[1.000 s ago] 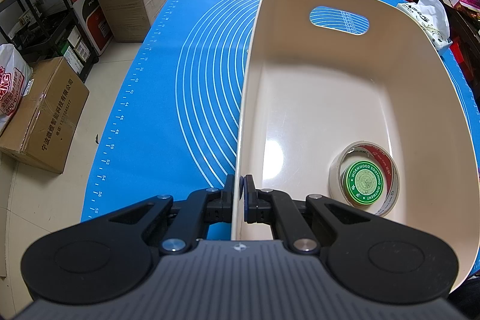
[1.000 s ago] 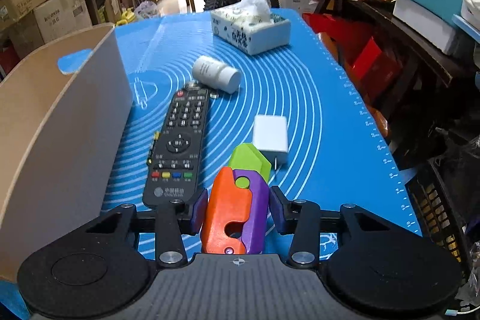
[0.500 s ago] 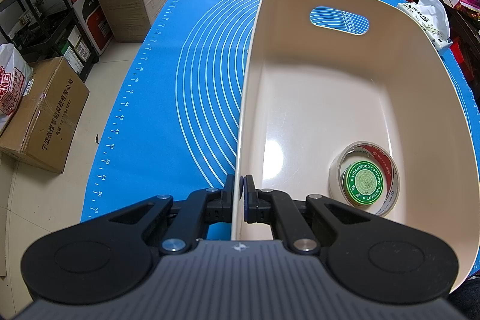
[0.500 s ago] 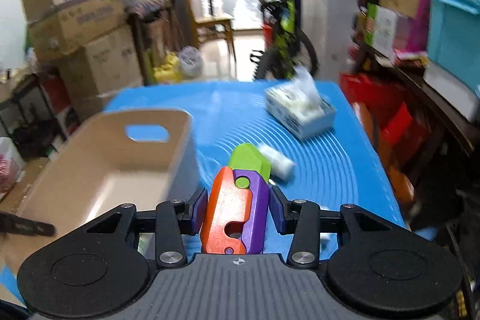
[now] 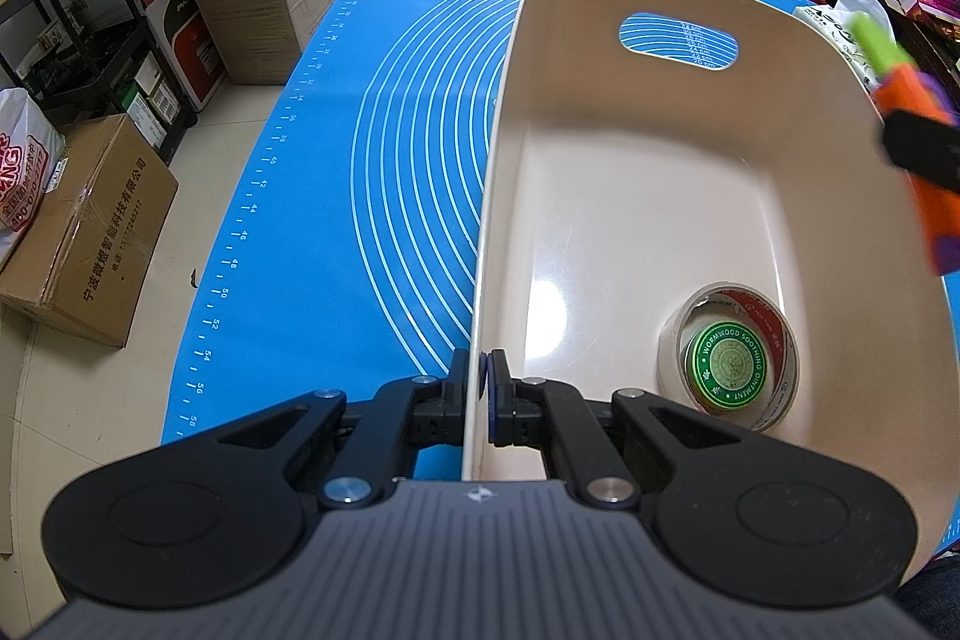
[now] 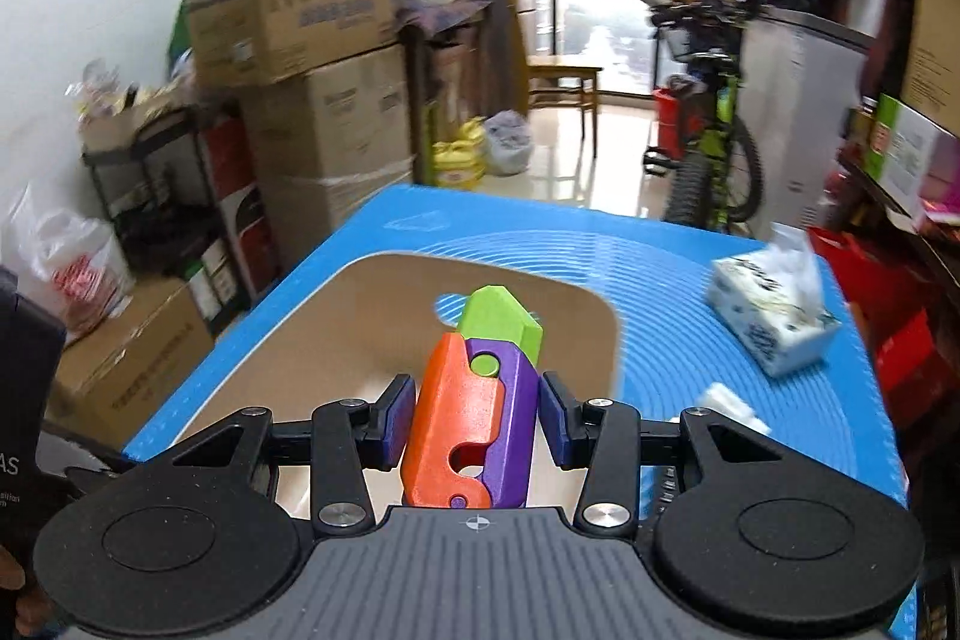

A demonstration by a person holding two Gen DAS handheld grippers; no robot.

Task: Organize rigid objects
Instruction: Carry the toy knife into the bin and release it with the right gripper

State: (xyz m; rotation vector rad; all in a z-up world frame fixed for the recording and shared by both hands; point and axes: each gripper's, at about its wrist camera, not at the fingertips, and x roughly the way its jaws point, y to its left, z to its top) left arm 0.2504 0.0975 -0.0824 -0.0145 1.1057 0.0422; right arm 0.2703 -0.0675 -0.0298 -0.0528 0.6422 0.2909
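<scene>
My left gripper [image 5: 478,376] is shut on the near left wall of the cream plastic bin [image 5: 600,58], one finger inside and one outside. On the bin floor lies a tape roll [image 5: 671,349] with a green ointment tin [image 5: 726,364] inside it. My right gripper [image 6: 478,415] is shut on an orange, purple and green toy [image 6: 468,430] and holds it in the air above the bin [image 6: 336,340]. In the left wrist view the toy [image 5: 900,91] shows blurred over the bin's right rim.
A blue silicone mat [image 5: 360,220] covers the table. A tissue box [image 6: 774,316] and a small white object [image 6: 726,403] lie on the mat right of the bin. Cardboard boxes, a black rack and a bicycle stand around the table.
My right gripper rose from the mat with the toy, swung left and now hangs over the bin; the toy has entered the left wrist view. The left gripper has kept still.
</scene>
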